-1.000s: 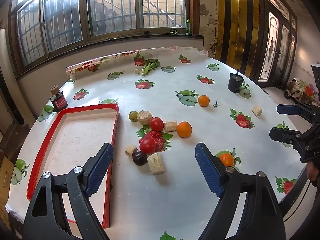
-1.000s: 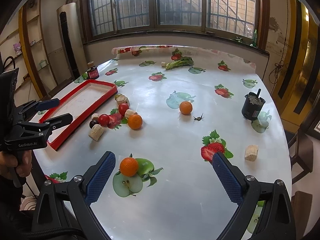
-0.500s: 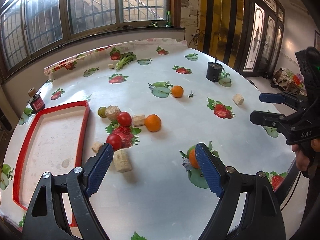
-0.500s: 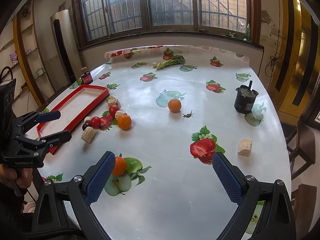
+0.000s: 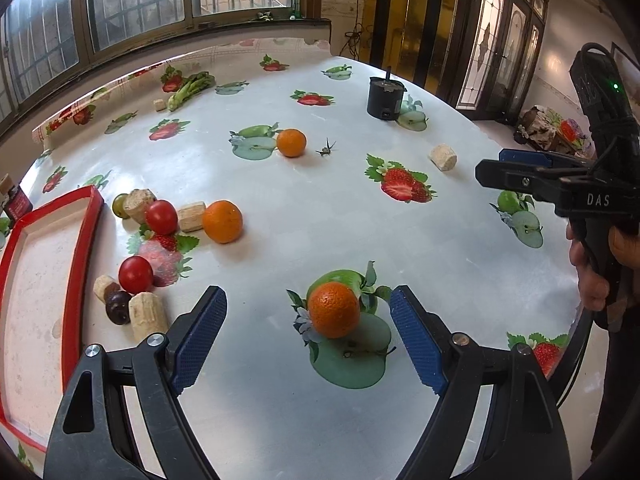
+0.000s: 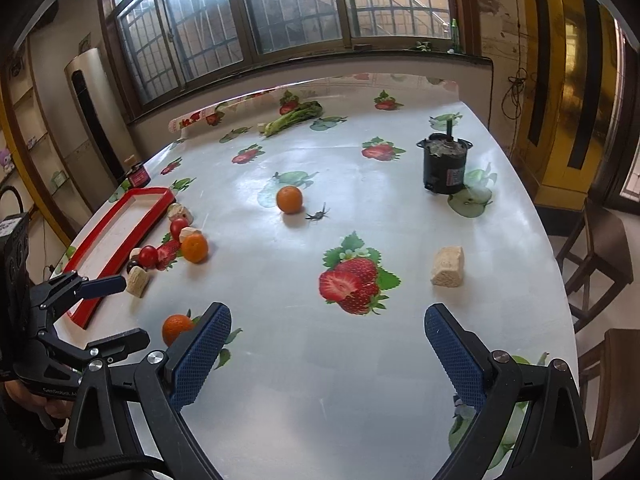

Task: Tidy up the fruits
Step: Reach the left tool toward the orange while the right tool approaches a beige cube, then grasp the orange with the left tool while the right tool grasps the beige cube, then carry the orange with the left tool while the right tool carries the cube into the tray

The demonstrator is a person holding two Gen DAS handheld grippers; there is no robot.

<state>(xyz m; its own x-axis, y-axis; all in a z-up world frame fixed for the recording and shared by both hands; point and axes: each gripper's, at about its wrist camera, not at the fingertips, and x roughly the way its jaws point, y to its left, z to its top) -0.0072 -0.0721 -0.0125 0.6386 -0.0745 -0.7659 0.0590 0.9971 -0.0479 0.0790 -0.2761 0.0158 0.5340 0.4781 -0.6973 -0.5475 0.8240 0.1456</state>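
Observation:
My left gripper [image 5: 308, 320] is open, its blue pads either side of a near orange [image 5: 334, 310] that rests on the table [image 5: 304, 216], apart from both pads. A second orange [image 5: 222, 221] lies by two red tomatoes [image 5: 161, 217], a green fruit [image 5: 119, 205] and a dark plum [image 5: 118, 306]. A third orange [image 5: 291, 143] sits farther back. The red-rimmed tray [image 5: 86, 240] stands at the left. My right gripper [image 6: 328, 344] hangs open over bare tablecloth; the near orange [image 6: 176, 327] shows beside its left finger.
Several cork-like chunks [image 5: 146, 316] lie among the fruit, and one [image 6: 447, 266] lies alone at the right. A black pot [image 6: 444, 168], a leafy vegetable [image 6: 294, 118] and a small red jar [image 6: 138, 176] stand farther back. A hand [image 5: 592, 264] holds the right gripper.
My left gripper has swung right, from the fruit cluster beside the tray to the lone near orange, which now lies between its pads. The right gripper has drifted rightward a little.

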